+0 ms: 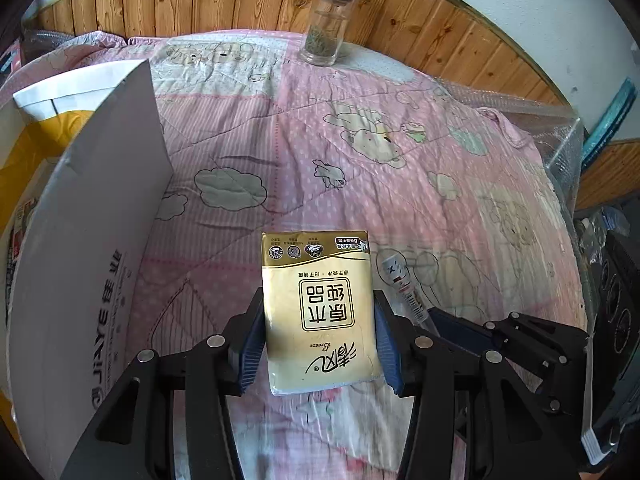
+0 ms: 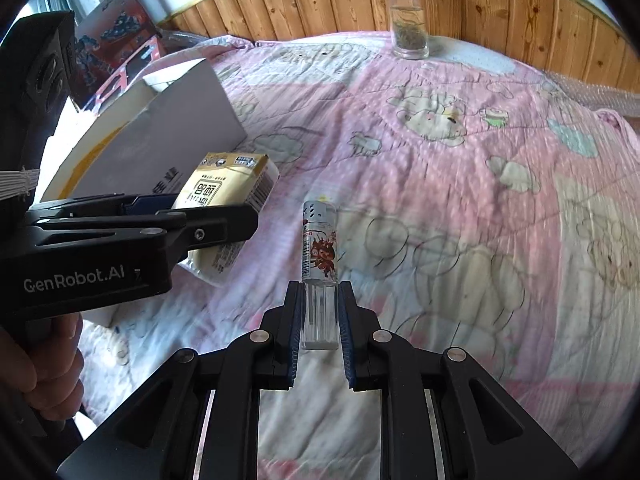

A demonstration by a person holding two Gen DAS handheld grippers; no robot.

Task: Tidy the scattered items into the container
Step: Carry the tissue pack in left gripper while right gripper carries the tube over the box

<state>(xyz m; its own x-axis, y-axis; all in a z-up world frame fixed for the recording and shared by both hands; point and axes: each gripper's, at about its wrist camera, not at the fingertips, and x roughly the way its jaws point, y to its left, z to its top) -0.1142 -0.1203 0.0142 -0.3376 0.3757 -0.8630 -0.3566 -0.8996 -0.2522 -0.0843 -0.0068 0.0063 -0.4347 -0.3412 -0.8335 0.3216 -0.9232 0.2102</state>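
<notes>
A gold tissue pack [image 1: 320, 312] sits between the blue pads of my left gripper [image 1: 319, 304], which is shut on its two long sides. Just left of it stands the open white cardboard box [image 1: 100, 220] with a yellow inside. In the right wrist view the same tissue pack [image 2: 228, 184] is held beside the box [image 2: 160, 136] by the left gripper [image 2: 224, 220]. My right gripper [image 2: 320, 286] is shut on the clear lower half of a small lighter [image 2: 320, 248] with a red cartoon label. The lighter [image 1: 400, 280] also shows right of the pack.
A pink cartoon quilt [image 2: 460, 200] covers the surface. A glass jar [image 2: 406, 20] with a grey lid and dried leaves stands at the far edge against the wooden wall panelling [image 1: 240, 4]. A hand [image 2: 44, 368] holds the left gripper's handle. Boxes [image 2: 116, 36] lie beyond the container.
</notes>
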